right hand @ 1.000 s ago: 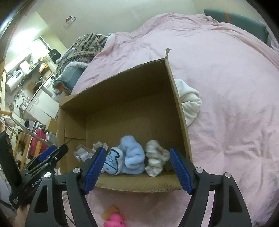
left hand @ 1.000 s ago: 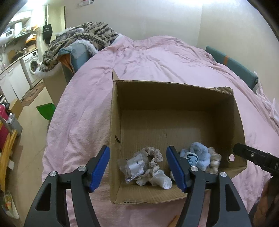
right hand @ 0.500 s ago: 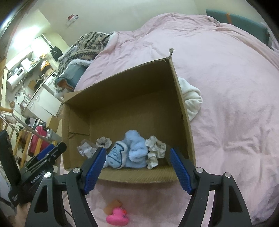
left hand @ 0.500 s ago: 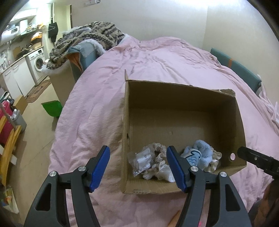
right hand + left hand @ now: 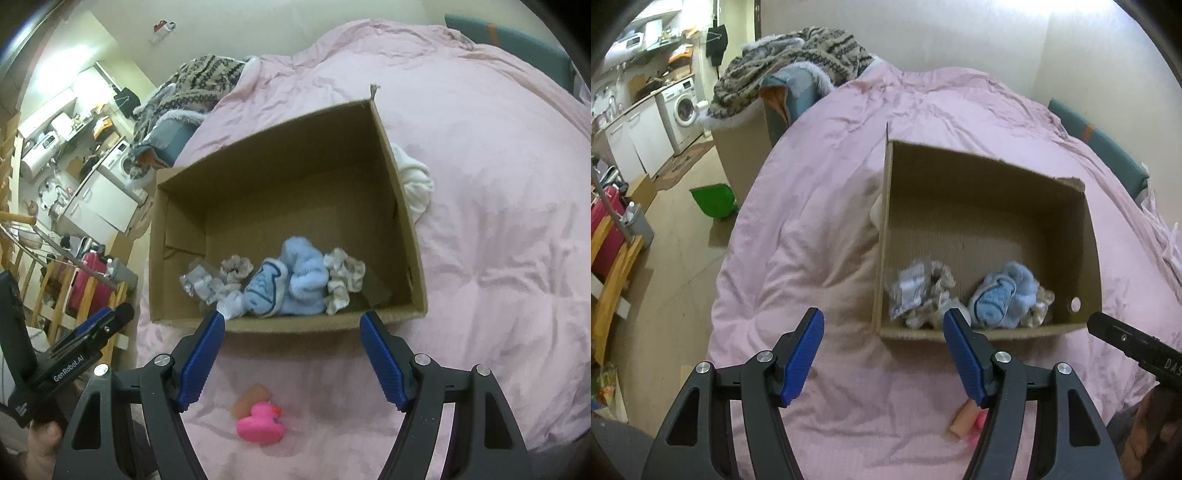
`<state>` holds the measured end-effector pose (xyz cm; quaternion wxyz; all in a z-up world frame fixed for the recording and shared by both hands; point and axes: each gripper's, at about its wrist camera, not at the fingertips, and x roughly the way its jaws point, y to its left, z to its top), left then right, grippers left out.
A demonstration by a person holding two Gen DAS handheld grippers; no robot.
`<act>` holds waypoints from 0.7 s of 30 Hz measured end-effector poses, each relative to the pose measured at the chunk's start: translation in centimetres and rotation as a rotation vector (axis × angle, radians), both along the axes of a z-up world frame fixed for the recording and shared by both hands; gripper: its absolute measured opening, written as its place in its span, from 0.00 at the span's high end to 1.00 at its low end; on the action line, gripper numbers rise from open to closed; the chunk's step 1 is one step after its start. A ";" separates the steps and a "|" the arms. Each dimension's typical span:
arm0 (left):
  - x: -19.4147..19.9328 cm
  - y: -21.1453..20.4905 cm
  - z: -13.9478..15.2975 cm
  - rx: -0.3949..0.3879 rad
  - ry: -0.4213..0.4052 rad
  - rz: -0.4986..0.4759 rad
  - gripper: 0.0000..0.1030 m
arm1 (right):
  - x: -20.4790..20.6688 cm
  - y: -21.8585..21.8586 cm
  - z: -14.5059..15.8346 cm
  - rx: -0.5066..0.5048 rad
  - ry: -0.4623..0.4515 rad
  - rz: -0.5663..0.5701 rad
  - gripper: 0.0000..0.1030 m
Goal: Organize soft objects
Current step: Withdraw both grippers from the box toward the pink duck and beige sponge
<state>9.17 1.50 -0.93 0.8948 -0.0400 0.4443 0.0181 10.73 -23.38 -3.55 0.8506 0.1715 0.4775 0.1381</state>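
- Pink bedding (image 5: 849, 229) covered the bed that filled our left wrist view, with a kitchen corner and a washing machine (image 5: 683, 107) off to the left.
- On it sat an open cardboard box (image 5: 1086, 236); a light blue sock bundle (image 5: 1001, 295), a beige scrunchie (image 5: 938, 280) and a clear packet (image 5: 908, 291) lay along its near wall.
- Our left hand-held gripper (image 5: 882, 332) hung over the bedding just before the box, jaws apart and empty.
- From the right wrist view, our right hand-held gripper (image 5: 291, 325) hovered at the box's near wall (image 5: 295, 325), jaws wide and holding nothing.
- A pink rubber duck (image 5: 260, 424) lay on the bedding outside the box, touching a tan object (image 5: 251, 398).
- White cloth (image 5: 415, 184) lay beside the box's right wall.
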 end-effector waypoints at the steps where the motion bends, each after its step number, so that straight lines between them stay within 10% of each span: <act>1: -0.2 0.0 -0.1 -0.001 0.008 0.004 0.38 | -0.3 0.0 -0.1 -0.002 0.004 0.003 0.22; 21: -0.6 0.4 -3.6 -0.052 0.165 0.060 0.38 | -1.5 2.7 -6.6 0.124 0.288 0.082 0.22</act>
